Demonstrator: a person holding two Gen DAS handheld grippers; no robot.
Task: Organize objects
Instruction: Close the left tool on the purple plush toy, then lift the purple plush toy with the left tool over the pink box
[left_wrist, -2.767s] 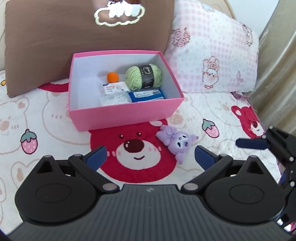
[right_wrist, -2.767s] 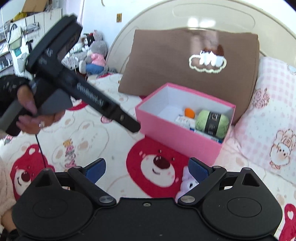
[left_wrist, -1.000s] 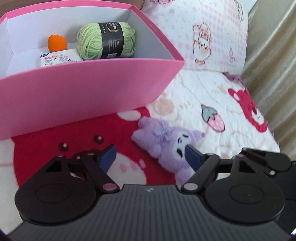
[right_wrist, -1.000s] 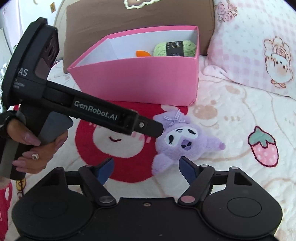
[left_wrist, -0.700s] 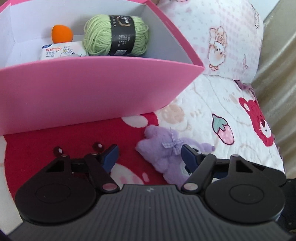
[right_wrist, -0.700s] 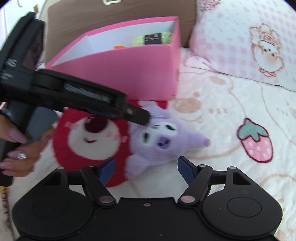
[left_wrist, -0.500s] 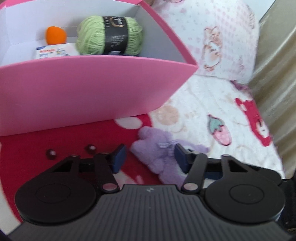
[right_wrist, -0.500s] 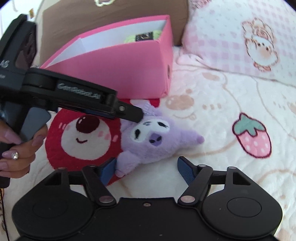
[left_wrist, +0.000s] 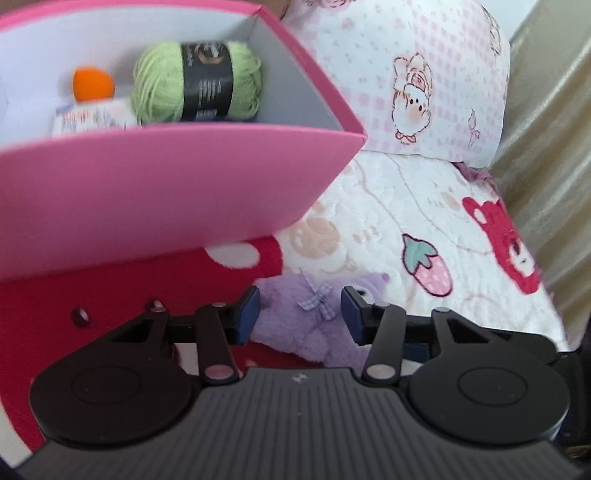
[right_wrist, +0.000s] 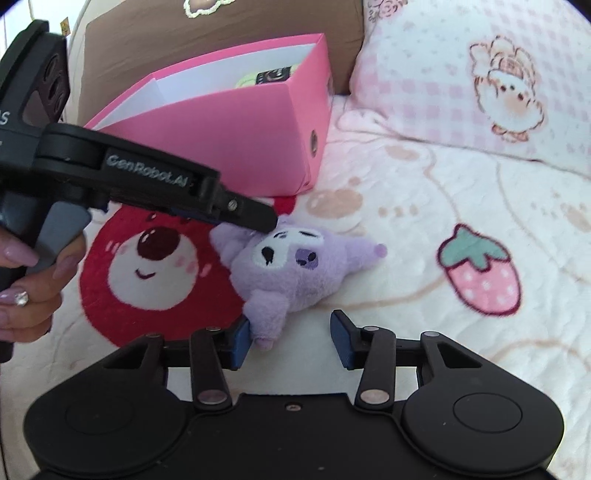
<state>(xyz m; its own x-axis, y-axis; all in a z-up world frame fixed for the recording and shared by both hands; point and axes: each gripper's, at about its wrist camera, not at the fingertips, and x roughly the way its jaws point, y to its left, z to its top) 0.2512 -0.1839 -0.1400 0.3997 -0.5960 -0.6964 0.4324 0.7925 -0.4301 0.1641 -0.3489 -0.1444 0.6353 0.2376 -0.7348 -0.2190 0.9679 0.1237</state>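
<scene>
A purple plush toy (right_wrist: 295, 269) lies on the bear-print bedspread just in front of the pink box (right_wrist: 240, 147). My left gripper (left_wrist: 300, 314) is shut on the plush's (left_wrist: 295, 325) head by its checked bow; in the right wrist view its black fingers (right_wrist: 255, 218) meet the top of the head. My right gripper (right_wrist: 290, 339) sits at the plush's lower end with its jaws closing. The left pad (right_wrist: 240, 343) touches one plush foot; the right pad (right_wrist: 340, 339) stands apart from it.
The pink box (left_wrist: 166, 199) holds green yarn (left_wrist: 195, 81), an orange ball (left_wrist: 92, 83) and a white packet (left_wrist: 92, 116). A pink check pillow (left_wrist: 406, 74) lies right, a brown cushion (right_wrist: 221, 37) behind. A beige curtain (left_wrist: 554, 147) bounds the bed. A hand (right_wrist: 33, 288) holds the left gripper.
Both grippers came in closer to the plush and narrowed their jaws. The left one closed on the plush's head; the right one's left pad reached a plush foot.
</scene>
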